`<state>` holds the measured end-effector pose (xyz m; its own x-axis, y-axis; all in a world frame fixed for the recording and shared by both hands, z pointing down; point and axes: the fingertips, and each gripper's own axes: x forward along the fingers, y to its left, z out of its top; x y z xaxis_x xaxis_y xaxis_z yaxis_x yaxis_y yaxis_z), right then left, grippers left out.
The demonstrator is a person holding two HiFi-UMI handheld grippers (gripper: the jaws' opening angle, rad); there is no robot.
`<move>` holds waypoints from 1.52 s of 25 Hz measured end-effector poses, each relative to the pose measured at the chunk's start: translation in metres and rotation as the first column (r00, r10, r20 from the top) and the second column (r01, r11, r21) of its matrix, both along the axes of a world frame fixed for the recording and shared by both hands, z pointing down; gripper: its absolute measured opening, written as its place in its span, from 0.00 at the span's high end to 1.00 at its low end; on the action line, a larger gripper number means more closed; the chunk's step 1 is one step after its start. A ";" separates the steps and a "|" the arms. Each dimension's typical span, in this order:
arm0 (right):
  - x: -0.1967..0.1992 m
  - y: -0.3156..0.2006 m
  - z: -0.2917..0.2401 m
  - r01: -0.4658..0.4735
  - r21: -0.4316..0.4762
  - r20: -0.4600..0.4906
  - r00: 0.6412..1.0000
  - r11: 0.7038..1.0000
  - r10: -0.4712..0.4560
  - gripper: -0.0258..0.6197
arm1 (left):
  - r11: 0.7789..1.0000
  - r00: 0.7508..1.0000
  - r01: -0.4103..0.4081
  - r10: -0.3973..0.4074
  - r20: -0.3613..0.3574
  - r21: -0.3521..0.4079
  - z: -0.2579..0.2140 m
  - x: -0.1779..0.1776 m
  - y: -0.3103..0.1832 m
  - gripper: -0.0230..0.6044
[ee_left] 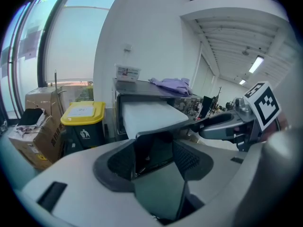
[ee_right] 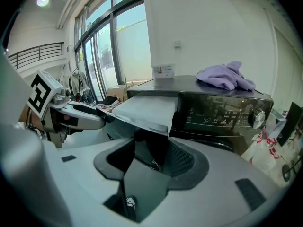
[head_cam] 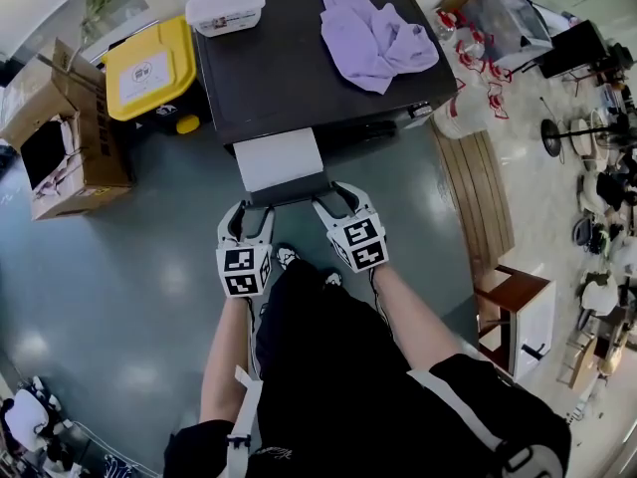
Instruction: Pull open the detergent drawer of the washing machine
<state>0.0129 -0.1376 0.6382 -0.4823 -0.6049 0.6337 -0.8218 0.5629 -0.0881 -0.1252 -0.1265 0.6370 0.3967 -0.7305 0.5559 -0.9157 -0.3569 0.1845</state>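
Progress looks far along: the detergent drawer (head_cam: 279,157) stands well out from the front left of the washing machine (head_cam: 299,78), its pale inside open to the head view. The left tongs (head_cam: 247,225) and right tongs (head_cam: 336,205) sit side by side at the drawer's dark front panel. Each gripper view shows that panel caught between the clenched pads, one set near each end.

The step in hand seems to be the last of the draw. The next move likely calls for a straight, level pull towards the person, both sides kept even so the drawer does not skew, then letting go.

Small print runs along the control panel (ee_right: 215,115) beside the dial (ee_right: 258,118), too fine to read. The label on the yellow bin (head_cam: 149,68) and the one on the white box (head_cam: 225,8) are also illegible.
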 end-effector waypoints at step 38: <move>0.012 0.064 0.000 0.002 -0.017 0.011 1.000 1.000 -0.002 0.63 | 1.000 1.000 0.029 -0.029 0.003 0.001 0.000 0.012 0.065 0.56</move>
